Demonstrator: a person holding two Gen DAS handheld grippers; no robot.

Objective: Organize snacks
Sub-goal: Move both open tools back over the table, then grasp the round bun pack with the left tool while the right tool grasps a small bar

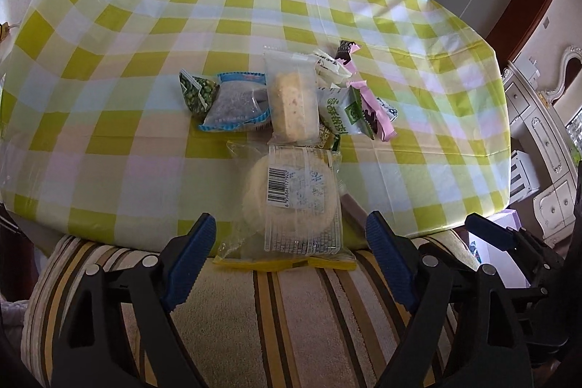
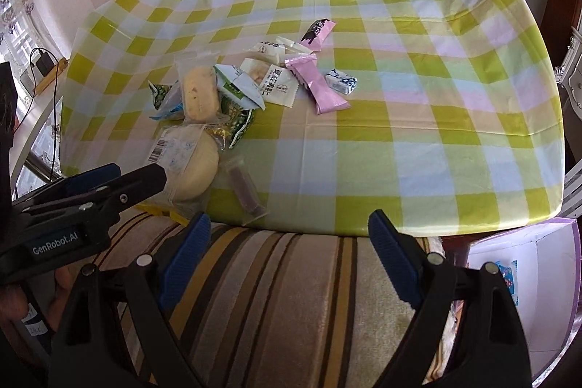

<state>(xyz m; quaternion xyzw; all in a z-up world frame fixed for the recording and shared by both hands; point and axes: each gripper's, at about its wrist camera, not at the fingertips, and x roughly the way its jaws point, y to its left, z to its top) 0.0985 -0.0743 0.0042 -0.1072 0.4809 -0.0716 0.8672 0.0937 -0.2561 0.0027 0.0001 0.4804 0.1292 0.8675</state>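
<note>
Both wrist cams tilted down at the table (image 1: 454,119) from its near edge, fairly close; left one sitting nearer the snacks (image 1: 291,104) (same pile in both).

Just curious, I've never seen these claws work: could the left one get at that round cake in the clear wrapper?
Probably yes. The left claw stands open, its fingers either side of the round cake at the table's near edge, nothing lying over it.

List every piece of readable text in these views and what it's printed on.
"GenRobot.AI": on the left gripper.
"Garlic F…", cut off: on a wrapper under the pile.
Barcode digits on the round pastry pack: too small to read.
Chinese print on the white packets: too blurred to read.
</note>
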